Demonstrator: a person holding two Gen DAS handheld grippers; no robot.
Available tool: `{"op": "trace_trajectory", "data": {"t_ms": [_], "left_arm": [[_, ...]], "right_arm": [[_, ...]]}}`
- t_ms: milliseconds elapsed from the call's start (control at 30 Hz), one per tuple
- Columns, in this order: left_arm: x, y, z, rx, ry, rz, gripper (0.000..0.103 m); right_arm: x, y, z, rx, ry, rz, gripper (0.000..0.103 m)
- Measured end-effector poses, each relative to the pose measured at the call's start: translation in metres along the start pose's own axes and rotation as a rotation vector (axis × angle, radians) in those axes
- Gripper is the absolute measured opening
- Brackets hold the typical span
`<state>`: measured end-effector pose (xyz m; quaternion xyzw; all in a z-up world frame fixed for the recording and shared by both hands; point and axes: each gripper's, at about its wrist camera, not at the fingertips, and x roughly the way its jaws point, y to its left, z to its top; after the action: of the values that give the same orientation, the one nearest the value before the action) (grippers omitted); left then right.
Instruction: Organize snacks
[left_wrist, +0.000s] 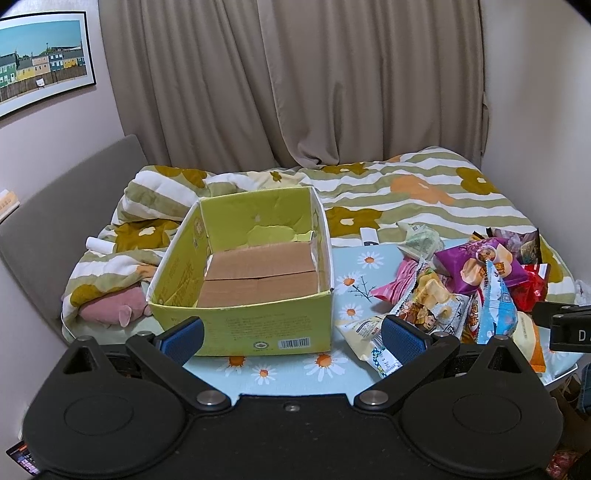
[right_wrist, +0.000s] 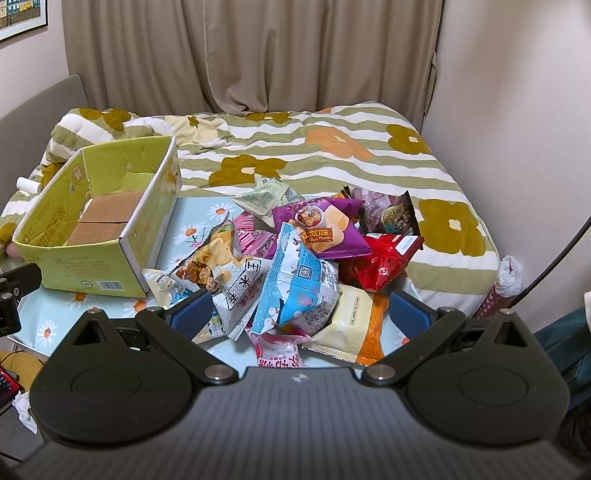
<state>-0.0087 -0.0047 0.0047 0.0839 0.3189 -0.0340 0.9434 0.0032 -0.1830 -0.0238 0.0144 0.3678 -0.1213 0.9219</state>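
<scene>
Bedroom, daisy-print table (right_wrist: 199, 218) against bed. Right claw (right_wrist: 301, 312) spread, empty, hovering over near side of snack pile (right_wrist: 303, 258), prob. lined up for pick; left claw (left_wrist: 291, 334) spread, facing empty green box (left_wrist: 255, 273) at table's left edge.

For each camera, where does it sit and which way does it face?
Left wrist: on the left gripper, facing the empty box; open fingers and part of the right gripper show.
Right wrist: on the right gripper, facing the snack pile; open fingers show.
Shared: box, snacks, bed, curtain.
</scene>
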Motion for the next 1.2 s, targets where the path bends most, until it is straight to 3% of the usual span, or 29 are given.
{"op": "trace_trajectory", "data": {"t_ms": [1200], "left_arm": [[0.000,0.001,-0.001,0.001,0.006,-0.003,0.103]], "right_arm": [[0.000,0.003,-0.002,0.011,-0.002,0.012,0.103]]}}
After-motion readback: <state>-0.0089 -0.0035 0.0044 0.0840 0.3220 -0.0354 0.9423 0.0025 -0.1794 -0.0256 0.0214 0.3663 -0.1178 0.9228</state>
